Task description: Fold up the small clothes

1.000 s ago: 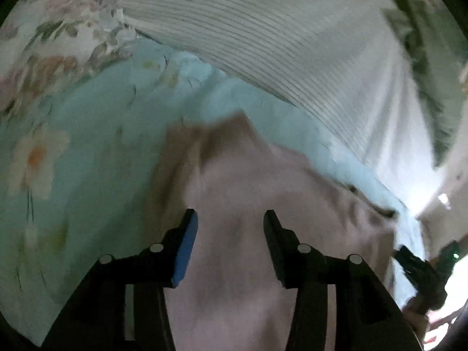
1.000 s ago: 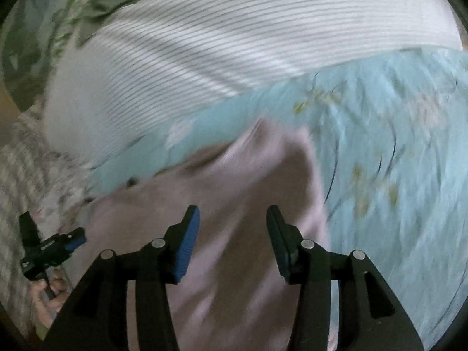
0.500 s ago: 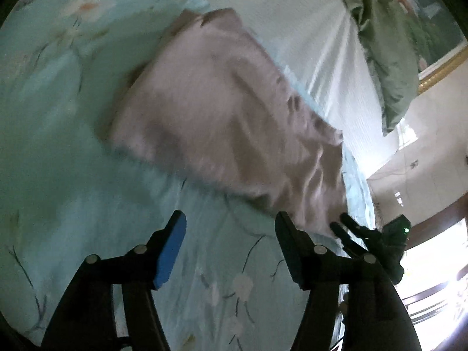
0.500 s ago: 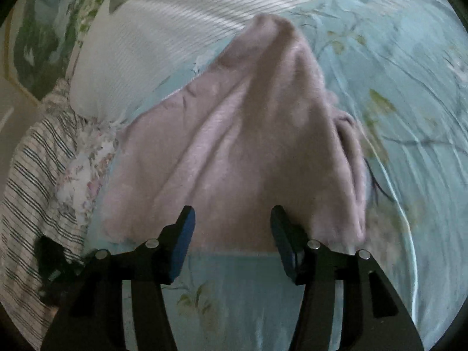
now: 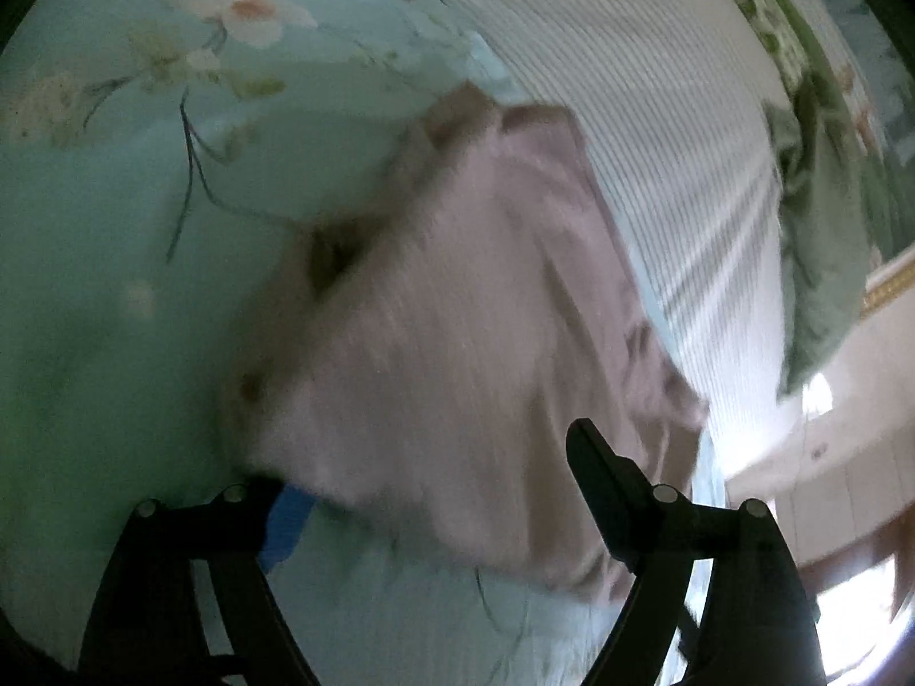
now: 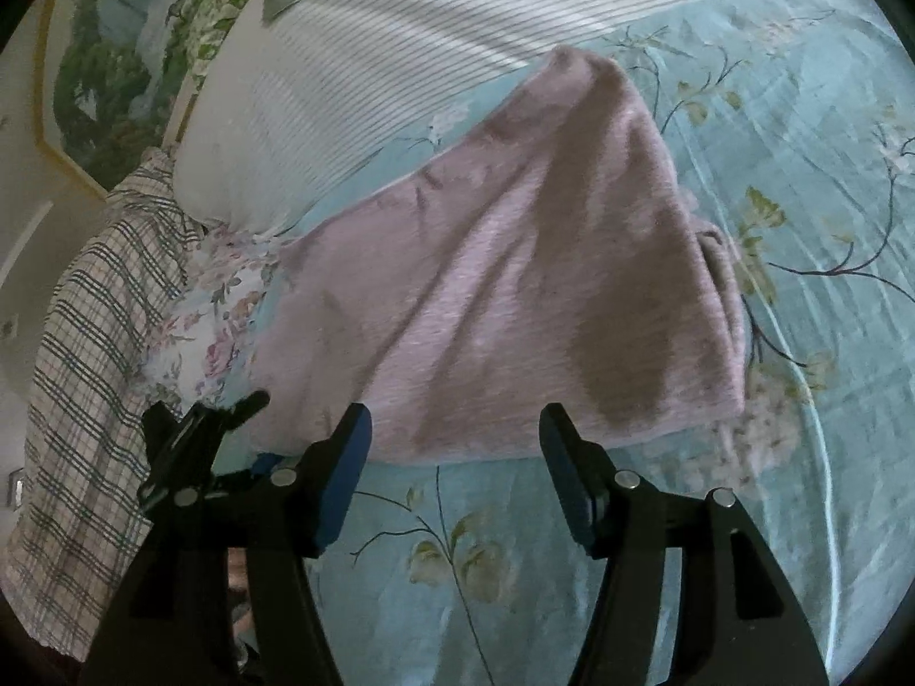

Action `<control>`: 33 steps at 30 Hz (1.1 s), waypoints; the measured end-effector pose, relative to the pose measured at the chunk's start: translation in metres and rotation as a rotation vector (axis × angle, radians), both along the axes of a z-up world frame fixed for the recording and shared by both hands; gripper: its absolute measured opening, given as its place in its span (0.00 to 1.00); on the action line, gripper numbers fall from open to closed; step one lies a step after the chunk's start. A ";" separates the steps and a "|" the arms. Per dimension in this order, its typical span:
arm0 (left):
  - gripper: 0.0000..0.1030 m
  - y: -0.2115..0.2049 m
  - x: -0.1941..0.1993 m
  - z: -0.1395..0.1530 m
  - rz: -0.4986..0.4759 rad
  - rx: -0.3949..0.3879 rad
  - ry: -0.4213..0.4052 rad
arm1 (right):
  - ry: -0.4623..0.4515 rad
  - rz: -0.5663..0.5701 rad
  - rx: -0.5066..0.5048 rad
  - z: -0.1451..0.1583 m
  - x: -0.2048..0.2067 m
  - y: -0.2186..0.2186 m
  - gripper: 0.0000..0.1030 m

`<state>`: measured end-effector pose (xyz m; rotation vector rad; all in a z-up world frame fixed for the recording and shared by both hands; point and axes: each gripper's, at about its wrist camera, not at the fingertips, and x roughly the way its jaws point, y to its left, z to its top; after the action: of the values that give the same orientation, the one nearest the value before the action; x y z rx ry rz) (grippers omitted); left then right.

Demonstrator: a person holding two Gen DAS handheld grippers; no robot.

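A pale pink knit garment (image 6: 514, 286) lies folded on the light blue floral bedsheet (image 6: 800, 228). My right gripper (image 6: 454, 457) is open and empty, just short of the garment's near edge. In the left wrist view the garment (image 5: 457, 331) is blurred and fills the middle. My left gripper (image 5: 434, 486) is open, and the garment's near corner lies over its left finger (image 5: 286, 520). The left gripper also shows at the lower left of the right wrist view (image 6: 194, 434), at the garment's left corner.
A white striped pillow (image 6: 400, 57) lies beyond the garment, with a green pillow (image 5: 823, 228) behind it. A plaid cloth (image 6: 86, 371) and a floral cloth (image 6: 211, 308) lie at the bed's left side. A framed landscape painting (image 6: 103, 86) hangs on the wall.
Both grippers pulled back off the garment, then the left moved in again to its near corner. The right stayed just short of the near edge. The garment now lies flat.
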<state>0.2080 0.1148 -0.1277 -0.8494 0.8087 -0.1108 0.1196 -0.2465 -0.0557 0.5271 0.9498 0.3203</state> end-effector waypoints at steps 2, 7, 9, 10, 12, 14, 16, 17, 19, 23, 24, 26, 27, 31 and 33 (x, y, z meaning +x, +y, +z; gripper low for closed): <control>0.80 0.002 0.007 0.002 0.032 0.025 -0.006 | 0.002 0.001 0.004 -0.001 0.003 0.000 0.61; 0.66 0.005 0.023 0.010 0.055 0.092 -0.007 | 0.011 0.014 0.007 -0.003 0.015 -0.003 0.61; 0.41 0.006 0.028 0.013 0.047 0.108 -0.018 | 0.017 0.029 0.003 -0.002 0.025 -0.005 0.61; 0.24 0.005 0.030 0.017 0.036 0.129 -0.027 | 0.018 0.032 -0.003 -0.002 0.030 -0.007 0.61; 0.10 0.002 0.030 0.027 0.001 0.144 -0.062 | 0.017 0.036 -0.002 0.000 0.041 -0.011 0.61; 0.07 -0.007 0.028 0.041 -0.036 0.176 -0.100 | 0.014 0.035 0.004 0.003 0.052 -0.016 0.61; 0.06 -0.026 0.026 0.059 -0.089 0.210 -0.149 | 0.003 0.036 0.015 0.007 0.062 -0.021 0.61; 0.06 -0.040 0.024 0.069 -0.124 0.226 -0.177 | -0.002 0.035 0.023 0.010 0.065 -0.022 0.61; 0.06 -0.068 0.021 0.085 -0.194 0.261 -0.221 | -0.012 0.037 0.038 0.015 0.071 -0.025 0.61; 0.06 -0.148 0.014 0.105 -0.377 0.368 -0.290 | -0.006 0.052 0.083 0.018 0.085 -0.033 0.61; 0.06 -0.163 0.012 0.106 -0.409 0.388 -0.299 | 0.003 0.058 0.098 0.017 0.088 -0.035 0.61; 0.06 -0.197 0.006 0.100 -0.483 0.431 -0.305 | 0.017 0.059 0.129 0.012 0.093 -0.037 0.66; 0.06 -0.209 0.004 0.095 -0.509 0.446 -0.301 | 0.028 0.060 0.153 0.008 0.096 -0.038 0.72; 0.06 -0.241 0.001 0.071 -0.584 0.458 -0.266 | 0.098 0.070 0.220 -0.010 0.114 -0.036 0.75; 0.06 -0.245 0.004 0.065 -0.594 0.440 -0.247 | 0.113 0.085 0.232 -0.018 0.125 -0.028 0.75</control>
<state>0.2118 -0.1305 -0.0627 -0.1568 0.7903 -0.5313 0.2443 -0.2748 -0.0735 0.7246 1.0530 0.4848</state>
